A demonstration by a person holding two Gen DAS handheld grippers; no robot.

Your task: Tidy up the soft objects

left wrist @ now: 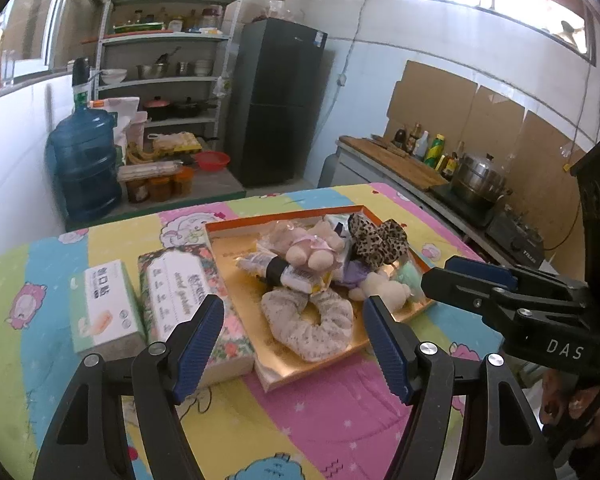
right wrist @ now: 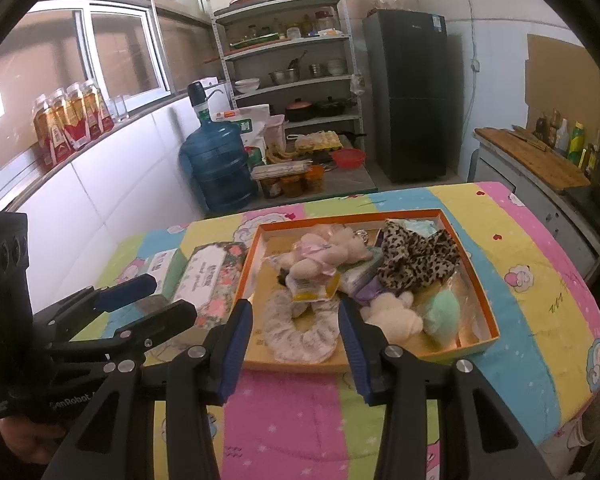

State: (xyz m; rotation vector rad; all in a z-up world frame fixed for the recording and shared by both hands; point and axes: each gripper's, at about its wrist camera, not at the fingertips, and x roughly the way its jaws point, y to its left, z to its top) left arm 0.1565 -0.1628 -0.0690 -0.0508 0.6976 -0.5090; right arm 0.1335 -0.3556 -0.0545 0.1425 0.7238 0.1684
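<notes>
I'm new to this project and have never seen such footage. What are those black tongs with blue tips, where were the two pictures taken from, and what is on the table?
No robot here: a person holds one hand-held gripper in each hand, and each carries a wide-angle camera looking forward along its two blue-padded fingers. One picture comes from the left hand-held gripper, the other from the right hand-held gripper; each also shows the other at its edge. Both stand open and hold nothing.

On the colourful tablecloth lies a shallow orange box piled with soft things: a pale scrunchie, a leopard-print scrunchie, small plush toys and a mint-green puff. Two tissue packs lie beside the box.
</notes>
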